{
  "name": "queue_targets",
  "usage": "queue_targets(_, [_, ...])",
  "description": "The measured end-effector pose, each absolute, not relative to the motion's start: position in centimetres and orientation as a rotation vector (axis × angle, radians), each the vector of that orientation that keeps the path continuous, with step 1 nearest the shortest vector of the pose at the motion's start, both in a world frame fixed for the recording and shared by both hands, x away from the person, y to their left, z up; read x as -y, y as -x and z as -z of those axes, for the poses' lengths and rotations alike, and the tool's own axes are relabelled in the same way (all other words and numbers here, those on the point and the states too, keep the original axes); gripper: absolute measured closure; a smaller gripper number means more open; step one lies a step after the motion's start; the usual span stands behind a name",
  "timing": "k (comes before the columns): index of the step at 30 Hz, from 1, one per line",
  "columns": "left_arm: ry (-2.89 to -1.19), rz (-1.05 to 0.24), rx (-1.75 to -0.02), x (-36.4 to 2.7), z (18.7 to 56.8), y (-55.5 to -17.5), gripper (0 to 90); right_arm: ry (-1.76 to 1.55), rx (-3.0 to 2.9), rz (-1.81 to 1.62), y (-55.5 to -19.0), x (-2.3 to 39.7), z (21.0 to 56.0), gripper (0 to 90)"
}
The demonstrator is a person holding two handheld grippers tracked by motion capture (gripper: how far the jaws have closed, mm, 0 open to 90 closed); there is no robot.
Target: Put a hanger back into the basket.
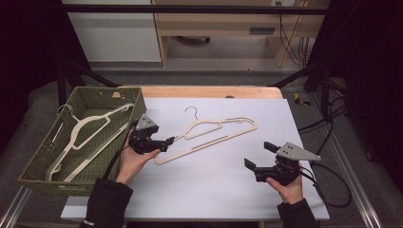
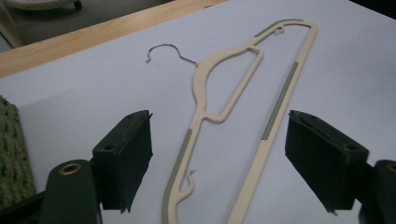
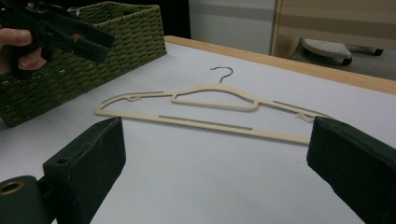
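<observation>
A cream hanger (image 1: 214, 142) with a wire hook lies flat on the white table top, hook pointing away from me. My left gripper (image 1: 164, 142) hovers at its left end, close to the basket. In the left gripper view (image 2: 219, 121) the jaws stand wide apart with that end of the hanger (image 2: 205, 84) on the table between them, untouched. My right gripper (image 1: 258, 154) is held low at the right front, jaws apart and holding nothing. Its own view (image 3: 217, 128) looks across the table at the hanger (image 3: 205, 123) and at the left gripper (image 3: 105, 44) beyond.
A green woven basket (image 1: 107, 88) stands at the table's left edge with two more cream hangers (image 1: 90, 124) inside; it shows as the basket (image 3: 116, 32) at the upper left of the right gripper view. A wooden strip (image 1: 209, 91) runs along the table's far edge.
</observation>
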State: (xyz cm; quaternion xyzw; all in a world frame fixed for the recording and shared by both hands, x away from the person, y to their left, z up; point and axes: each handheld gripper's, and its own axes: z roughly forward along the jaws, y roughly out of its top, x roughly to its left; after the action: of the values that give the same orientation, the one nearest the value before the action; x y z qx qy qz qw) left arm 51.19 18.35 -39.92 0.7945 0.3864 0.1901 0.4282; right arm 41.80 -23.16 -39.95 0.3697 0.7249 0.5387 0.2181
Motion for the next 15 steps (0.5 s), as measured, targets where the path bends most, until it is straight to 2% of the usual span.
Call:
queue_targets(4, [-2.015,-0.51,-0.964,-17.4,40.3,-50.9,23.9,-1.028,-2.004,-1.493,-41.7,23.1,39.9,5.1])
queue_targets(7, [-2.075,-0.578,-0.871,-15.2,40.1,-49.7,22.6,-1.026,-2.006,-1.492,-41.7,23.1,39.9,5.0])
queue_targets(11, [-2.071,-0.56,-0.853,-13.6,40.3,-49.9,24.0,-1.023,-2.008,-1.493,-41.6,23.2,39.9,5.0])
queue_targets(15, [-2.094,-0.519,-0.937,-14.0,41.6,-51.8,28.7,-1.021,-2.003,-1.502,-41.6,23.3,39.8,5.1])
